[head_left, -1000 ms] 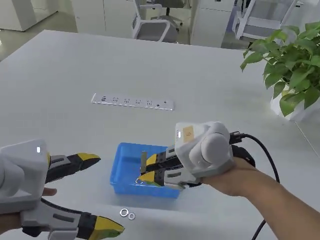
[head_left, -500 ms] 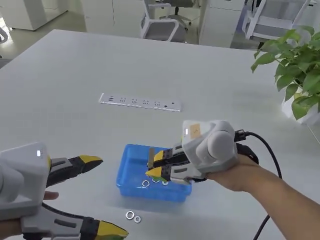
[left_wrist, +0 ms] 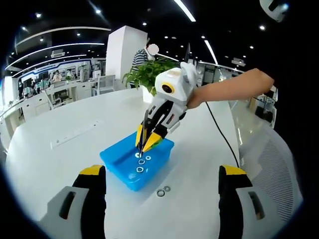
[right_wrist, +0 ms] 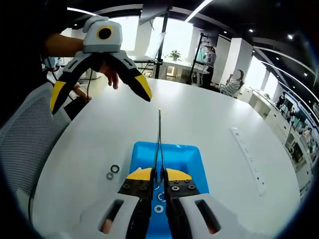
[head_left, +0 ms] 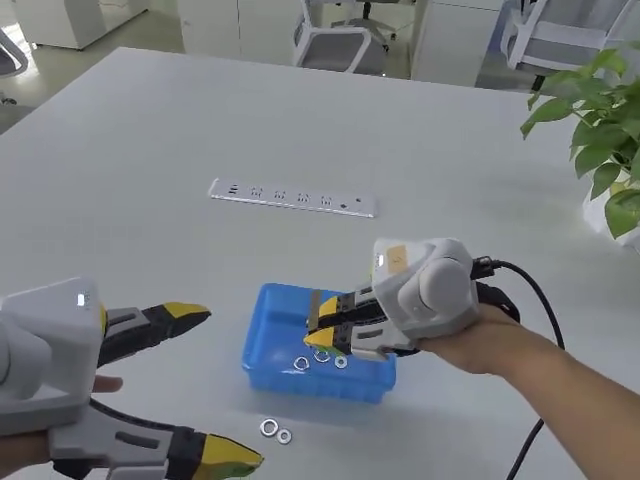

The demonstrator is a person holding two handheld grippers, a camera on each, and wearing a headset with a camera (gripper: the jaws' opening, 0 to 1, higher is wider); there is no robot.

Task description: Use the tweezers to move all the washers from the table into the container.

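Two small silver washers [head_left: 276, 432] lie near the white surface's [head_left: 150, 150] near edge, just beside the shallow blue container [head_left: 262, 340], which holds several more. Over it, the right gripper's [head_left: 328, 335] jaws clamp thin metal tweezers [right_wrist: 159, 134]; the left gripper's [head_left: 218, 390] jaws gape apart.

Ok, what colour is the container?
The container is bright blue; the head view shows it best.

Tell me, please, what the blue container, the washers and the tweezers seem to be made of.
The blue container is likely plastic: evenly coloured, with a slight sheen. The washers are probably metal: silvery rings with bright glints. The tweezers look like metal: thin grey blades, too fine to tell the finish.
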